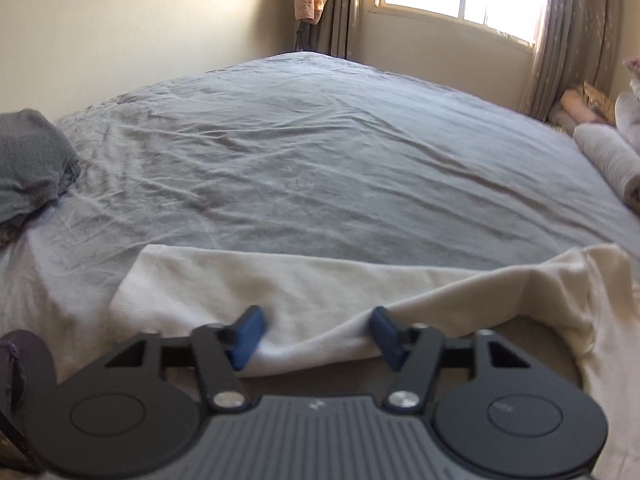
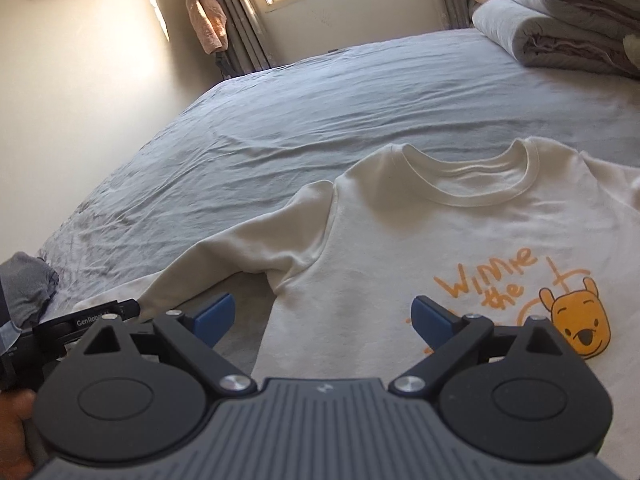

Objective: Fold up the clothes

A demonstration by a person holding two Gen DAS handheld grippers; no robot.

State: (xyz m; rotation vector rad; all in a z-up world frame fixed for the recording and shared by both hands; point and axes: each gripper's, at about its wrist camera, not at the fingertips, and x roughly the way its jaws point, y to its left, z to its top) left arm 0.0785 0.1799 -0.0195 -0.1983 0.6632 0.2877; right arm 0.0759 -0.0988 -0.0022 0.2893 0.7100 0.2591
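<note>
A cream sweatshirt (image 2: pixel 460 248) with an orange bear print (image 2: pixel 580 320) lies front-up and spread flat on the grey bedsheet (image 2: pixel 320 120), collar (image 2: pixel 468 176) toward the window, one long sleeve (image 2: pixel 224 264) stretched out to the side away from the print. The right gripper (image 2: pixel 322 320) hovers over the sweatshirt's side seam just below the armpit, its blue fingers spread wide and holding nothing. The left gripper (image 1: pixel 316 336) sits at the sleeve's near edge, also spread, with the cloth between its fingers but not pinched. Judging by this layout, a sleeve fold suits: each gripper should close on a single clean edge, lift low, and carry the sleeve across the chest without dragging the body or rucking the sheet. A grey garment (image 1: pixel 28 160) sits beyond the sleeve's end.
</note>
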